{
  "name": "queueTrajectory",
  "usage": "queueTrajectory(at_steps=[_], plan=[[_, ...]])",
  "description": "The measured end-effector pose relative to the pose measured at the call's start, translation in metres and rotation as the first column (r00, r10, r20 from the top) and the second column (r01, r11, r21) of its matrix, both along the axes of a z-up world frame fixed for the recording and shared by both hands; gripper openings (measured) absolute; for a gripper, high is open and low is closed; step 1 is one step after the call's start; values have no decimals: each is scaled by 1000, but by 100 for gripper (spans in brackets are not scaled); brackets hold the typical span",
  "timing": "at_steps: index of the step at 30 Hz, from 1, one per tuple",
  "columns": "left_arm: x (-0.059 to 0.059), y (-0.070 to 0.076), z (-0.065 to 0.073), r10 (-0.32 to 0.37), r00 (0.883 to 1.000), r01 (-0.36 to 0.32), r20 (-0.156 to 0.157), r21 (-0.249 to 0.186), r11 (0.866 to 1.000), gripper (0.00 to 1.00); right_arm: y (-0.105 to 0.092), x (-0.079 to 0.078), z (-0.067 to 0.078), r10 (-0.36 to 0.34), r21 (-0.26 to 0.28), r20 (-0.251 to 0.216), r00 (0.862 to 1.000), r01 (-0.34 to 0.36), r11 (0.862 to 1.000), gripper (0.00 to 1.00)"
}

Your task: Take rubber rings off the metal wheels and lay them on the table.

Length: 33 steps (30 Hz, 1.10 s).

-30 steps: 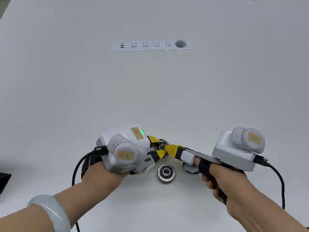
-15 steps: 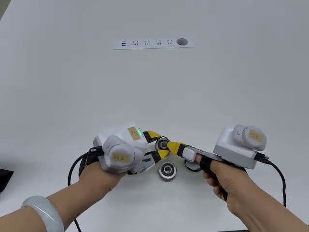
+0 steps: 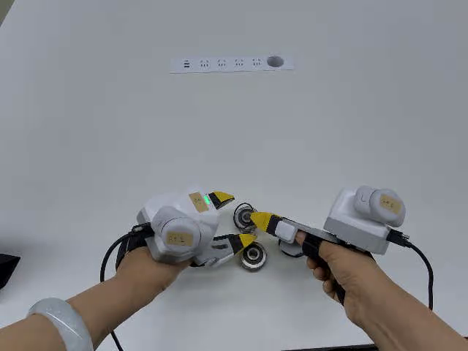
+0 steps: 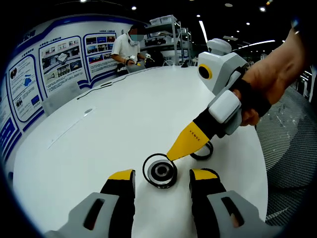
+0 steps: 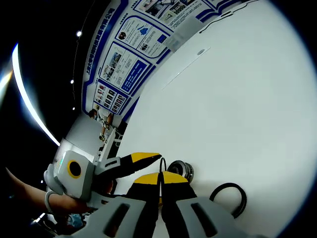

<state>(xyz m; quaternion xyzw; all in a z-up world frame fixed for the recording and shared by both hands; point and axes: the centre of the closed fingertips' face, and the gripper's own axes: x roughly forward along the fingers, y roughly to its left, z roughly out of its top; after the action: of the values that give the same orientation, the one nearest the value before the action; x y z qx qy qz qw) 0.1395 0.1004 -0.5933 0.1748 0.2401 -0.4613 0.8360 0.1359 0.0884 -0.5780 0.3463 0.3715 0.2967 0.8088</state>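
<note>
The left gripper (image 3: 233,218) is spread open, its wedge-shaped yellow tips on either side of a small metal wheel (image 4: 160,172) that stands on the smooth white table (image 3: 329,131). The wheel is a short round disc with a bright steel rim and a dark hub. A thin black rubber ring (image 4: 148,158) loops loosely around it, wider than the wheel itself. The right gripper (image 3: 259,219) reaches in from the opposite side with its tapered yellow jaws pressed flat together, and in the left gripper view their point meets the upper edge of that ring, seemingly pinching it. A second wheel (image 3: 254,256) of the same shape lies flat on the table just beside the lower left jaw. A loose ring (image 5: 228,185), thicker and matte black, lies flat on the table under the right gripper's body. A flat white power strip (image 3: 230,64) sits well apart at the far side.
</note>
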Motion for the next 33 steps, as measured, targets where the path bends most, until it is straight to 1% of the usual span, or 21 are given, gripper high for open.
queueTrajectory(at_steps=[5, 12, 18, 21, 28, 33], plan=[[-1, 0, 0, 3, 1000, -3, -1, -3, 1000, 46, -1, -4, 7, -4, 19, 7, 1000, 4, 1000, 2], [-2, 1, 1, 8, 1000, -8, -2, -11, 1000, 46, -10, -12, 15, -19, 33, 14, 1000, 18, 999, 2], [-4, 4, 1, 9, 1000, -9, -5, -12, 1000, 45, -24, -20, 8, -47, 24, -6, 999, 47, 999, 2], [-6, 4, 1, 9, 1000, -9, -5, -17, 1000, 45, -29, -23, 7, -59, 22, -14, 998, 59, 998, 2], [-7, 7, -2, 9, 1000, -9, -10, -13, 1000, 45, -41, -27, 3, -85, 16, -28, 996, 85, 996, 2], [-8, 8, -2, 10, 1000, -10, -11, -13, 1000, 44, -51, -30, -1, -104, 9, -40, 994, 104, 995, 2]])
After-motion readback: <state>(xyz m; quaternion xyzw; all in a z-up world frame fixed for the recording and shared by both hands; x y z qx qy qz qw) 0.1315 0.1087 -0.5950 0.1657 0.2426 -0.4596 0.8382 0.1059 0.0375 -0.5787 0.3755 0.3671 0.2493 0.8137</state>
